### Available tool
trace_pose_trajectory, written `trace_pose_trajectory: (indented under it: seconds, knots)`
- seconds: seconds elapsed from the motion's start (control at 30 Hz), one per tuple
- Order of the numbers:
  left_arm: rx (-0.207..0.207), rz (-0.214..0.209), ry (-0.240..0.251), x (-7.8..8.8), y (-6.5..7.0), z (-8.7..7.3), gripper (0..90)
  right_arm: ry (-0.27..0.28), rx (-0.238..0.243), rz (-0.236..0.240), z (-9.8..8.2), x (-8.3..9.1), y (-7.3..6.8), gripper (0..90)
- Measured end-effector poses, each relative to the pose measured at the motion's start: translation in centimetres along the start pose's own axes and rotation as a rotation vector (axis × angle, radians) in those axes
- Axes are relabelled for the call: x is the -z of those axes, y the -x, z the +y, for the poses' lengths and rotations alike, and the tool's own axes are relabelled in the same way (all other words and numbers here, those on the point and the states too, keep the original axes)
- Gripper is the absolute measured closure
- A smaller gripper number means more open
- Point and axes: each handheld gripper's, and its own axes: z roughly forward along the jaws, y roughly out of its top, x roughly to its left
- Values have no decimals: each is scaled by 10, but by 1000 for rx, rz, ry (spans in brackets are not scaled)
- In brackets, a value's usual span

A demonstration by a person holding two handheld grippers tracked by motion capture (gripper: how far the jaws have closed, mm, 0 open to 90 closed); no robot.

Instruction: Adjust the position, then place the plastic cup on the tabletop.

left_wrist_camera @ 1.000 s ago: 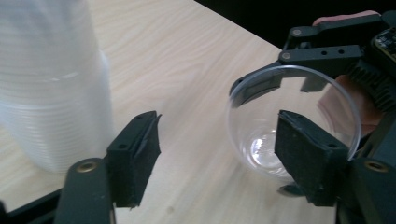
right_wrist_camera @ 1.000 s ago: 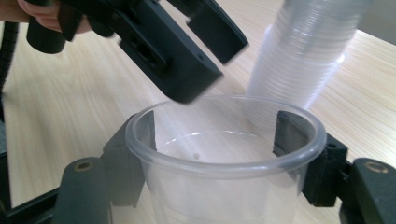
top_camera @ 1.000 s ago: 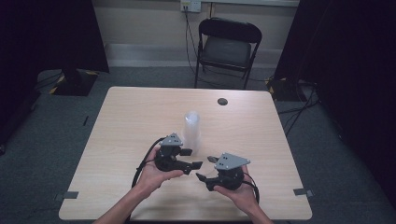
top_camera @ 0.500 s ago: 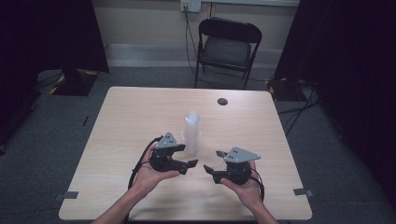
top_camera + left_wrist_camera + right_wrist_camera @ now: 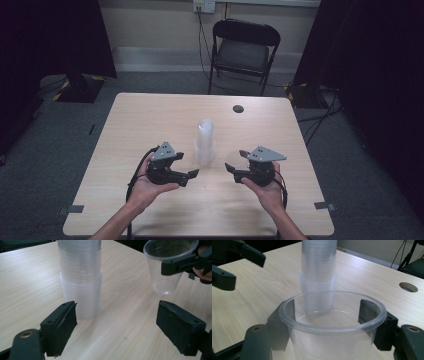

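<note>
A tall stack of clear plastic cups stands upright at the middle of the light wooden table. My right gripper is to the right of the stack, shut on a single clear cup held upright just above the tabletop. In the right gripper view the cup sits between my two jaws, with the stack behind it. My left gripper is open and empty, left of the stack. The left gripper view has the stack ahead and the held cup at upper right.
A round cable hole lies in the table's far right part. A black folding chair stands beyond the far edge. Dark curtains hang at both sides. Bare wood surrounds the stack.
The two grippers have drawn apart: the right one has moved right with the cup, the left one slightly left. The stack has stayed put.
</note>
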Motion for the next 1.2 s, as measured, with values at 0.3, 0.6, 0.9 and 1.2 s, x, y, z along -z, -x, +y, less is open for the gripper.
trace_pose_trajectory:
  seconds: [0.3, 0.6, 0.9, 1.2]
  knots:
    - [26, 38, -40, 5, -5, -14, 158, 16, -27, -34, 6, -5, 15, 299]
    - [29, 46, -39, 10, -11, -25, 158, 17, -45, -55, 11, -11, 27, 298]
    - [8, 81, -34, 22, -13, -36, 158, 26, -69, -77, 17, -22, 39, 298]
    - [8, 102, -70, 28, -19, -46, 158, 21, -93, -89, 23, -32, 52, 298]
